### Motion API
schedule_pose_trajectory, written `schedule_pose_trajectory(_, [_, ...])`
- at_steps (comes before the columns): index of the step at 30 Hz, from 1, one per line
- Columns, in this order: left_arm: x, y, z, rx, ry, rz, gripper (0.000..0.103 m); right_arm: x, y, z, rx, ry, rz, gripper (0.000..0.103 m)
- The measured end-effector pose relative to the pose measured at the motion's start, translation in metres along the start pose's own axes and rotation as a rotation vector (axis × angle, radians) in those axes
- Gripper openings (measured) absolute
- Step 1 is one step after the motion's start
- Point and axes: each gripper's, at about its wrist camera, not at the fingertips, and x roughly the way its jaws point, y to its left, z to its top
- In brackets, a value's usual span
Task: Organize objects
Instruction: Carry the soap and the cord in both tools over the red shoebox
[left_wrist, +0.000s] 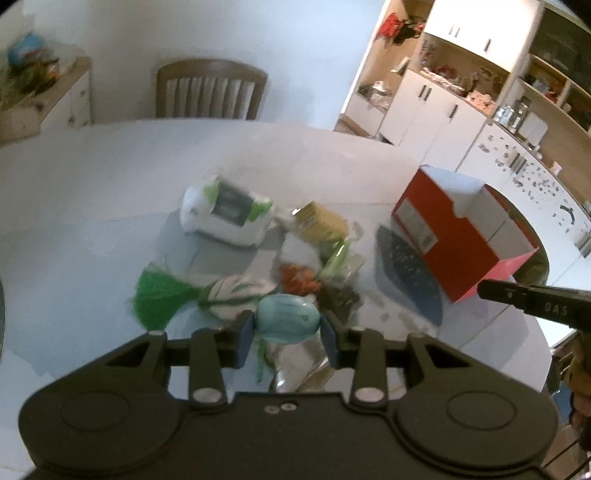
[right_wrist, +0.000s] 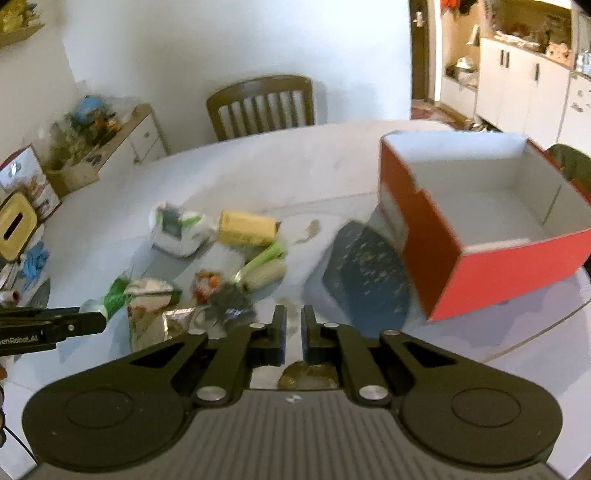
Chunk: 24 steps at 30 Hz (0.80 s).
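My left gripper (left_wrist: 288, 328) is shut on a light blue rounded object (left_wrist: 288, 323) and holds it above a pile of small items on the white table (left_wrist: 92, 184). The pile holds a white and green box (left_wrist: 229, 214), a yellow packet (left_wrist: 321, 221), a green tassel (left_wrist: 159, 295) and an orange item (left_wrist: 299, 280). The red cardboard box (right_wrist: 480, 221) stands open and empty at the right; it also shows in the left wrist view (left_wrist: 454, 236). My right gripper (right_wrist: 293, 332) is shut and empty, in front of the pile (right_wrist: 221, 266).
A dark blue patterned mat (right_wrist: 365, 273) lies beside the red box. A wooden chair (right_wrist: 262, 107) stands at the table's far side. A side cabinet (right_wrist: 110, 147) with clutter is at the left; white cupboards (right_wrist: 524, 88) are at the right.
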Motion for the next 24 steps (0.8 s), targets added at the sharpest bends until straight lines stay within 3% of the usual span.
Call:
schedule_pose_trajectory(4, [0.002, -0.013, 0.003, 0.023, -0.006, -0.003, 0.038, -0.008, -0.009, 0.007, -0.064, 0.006, 0.039, 0.007])
schedule_pose_trajectory(8, [0.010, -0.025, -0.002, 0.009, 0.008, 0.015, 0.038, 0.007, -0.020, -0.005, -0.100, 0.106, 0.082, 0.012])
schedule_pose_trajectory(10, [0.013, -0.031, -0.005, -0.008, 0.021, 0.033, 0.038, 0.020, -0.028, -0.014, -0.114, 0.146, 0.058, 0.029])
schedule_pose_trajectory(13, [0.016, -0.042, -0.010, -0.017, 0.031, 0.049, 0.038, 0.042, -0.040, -0.024, -0.085, 0.214, 0.050, 0.042])
schedule_pose_trajectory(20, [0.021, -0.058, -0.016, -0.046, 0.040, 0.089, 0.038, 0.071, -0.048, -0.034, -0.128, 0.293, 0.088, 0.041])
schedule_pose_trajectory(24, [0.023, -0.066, -0.017, -0.053, 0.036, 0.104, 0.038, 0.080, -0.051, -0.032, -0.147, 0.307, 0.130, 0.028])
